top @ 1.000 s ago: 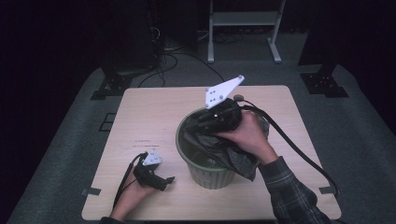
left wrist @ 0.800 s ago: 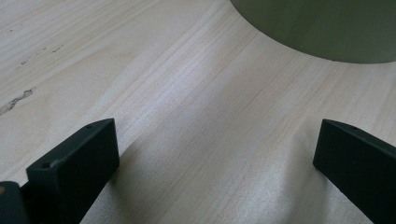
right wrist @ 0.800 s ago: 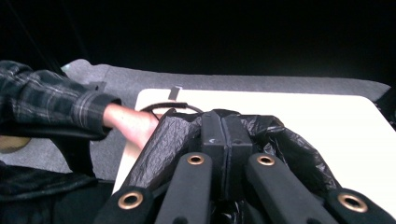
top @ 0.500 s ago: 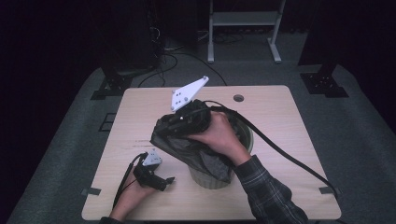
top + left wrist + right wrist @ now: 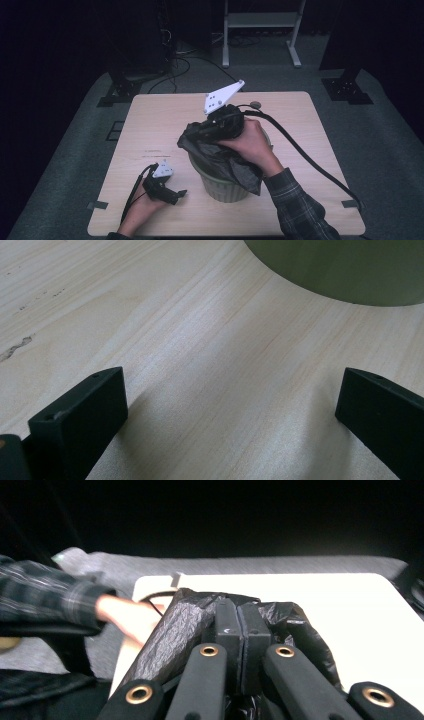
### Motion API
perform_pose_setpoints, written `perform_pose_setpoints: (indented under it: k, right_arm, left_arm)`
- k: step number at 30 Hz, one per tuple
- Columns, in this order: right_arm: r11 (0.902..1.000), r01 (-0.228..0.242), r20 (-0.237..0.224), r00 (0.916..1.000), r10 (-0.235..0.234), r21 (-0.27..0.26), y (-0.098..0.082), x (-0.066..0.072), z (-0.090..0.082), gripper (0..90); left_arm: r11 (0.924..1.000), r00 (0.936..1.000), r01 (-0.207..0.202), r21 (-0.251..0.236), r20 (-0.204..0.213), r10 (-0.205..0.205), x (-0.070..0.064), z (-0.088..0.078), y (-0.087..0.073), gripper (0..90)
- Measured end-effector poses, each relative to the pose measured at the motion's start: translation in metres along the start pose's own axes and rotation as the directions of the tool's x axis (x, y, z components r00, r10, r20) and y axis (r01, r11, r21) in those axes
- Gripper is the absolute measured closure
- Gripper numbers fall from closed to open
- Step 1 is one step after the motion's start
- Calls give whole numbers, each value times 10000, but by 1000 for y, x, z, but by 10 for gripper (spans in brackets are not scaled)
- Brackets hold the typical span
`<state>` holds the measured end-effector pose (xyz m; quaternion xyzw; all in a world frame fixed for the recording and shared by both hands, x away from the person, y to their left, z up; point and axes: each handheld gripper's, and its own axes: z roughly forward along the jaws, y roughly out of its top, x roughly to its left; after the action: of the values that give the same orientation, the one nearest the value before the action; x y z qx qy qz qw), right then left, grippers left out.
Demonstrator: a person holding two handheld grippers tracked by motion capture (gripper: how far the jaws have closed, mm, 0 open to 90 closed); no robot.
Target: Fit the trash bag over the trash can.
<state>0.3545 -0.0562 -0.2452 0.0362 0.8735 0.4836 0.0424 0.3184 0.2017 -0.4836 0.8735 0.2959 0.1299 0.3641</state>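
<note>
my right gripper (image 5: 239, 625) pinches black bin liner (image 5: 220, 155), lifted left of green bin (image 5: 227, 187); left gripper (image 5: 167, 192) spread, resting near-left beside bin.

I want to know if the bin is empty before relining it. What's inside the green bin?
A black bin bag sits in the green bin, spilling over its rim. The right hand-held gripper is clamped on the bag's edge above it. The bag and hand cover the bin's interior, so other contents can't be seen.

I log: 1 pale wood table (image 5: 150, 120), grey carpet (image 5: 70, 165), white metal stand (image 5: 260, 22), floor cables (image 5: 175, 47), dark surroundings.
</note>
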Motion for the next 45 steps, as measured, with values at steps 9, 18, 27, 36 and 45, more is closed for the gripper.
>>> perform_pose_setpoints:
  k: [9,18,27,36,45]
  right_arm:
    - [9990,-373,488,9982,361,234,-16,-11,-17,892]
    - [9933,-723,1060,9924,627,902,-38,-20,-31,890]
    - [9813,-1129,1246,9878,939,1557,-49,-29,-32,883]
    - [9394,-1079,837,9929,851,3253,-56,-31,-1,859]
    - [9630,-1344,1160,9872,1096,2336,-53,-33,-15,413]
  left_arm:
    - [10000,10000,-33,-17,31,33,0,0,0,0]
    - [10000,10000,-57,-4,58,57,0,-1,-1,0]
    - [10000,10000,-48,-12,57,48,0,-1,0,0]
    - [10000,9999,-69,-15,105,69,0,-1,0,0]
    - [10000,9999,-63,2,146,63,0,-1,0,0]
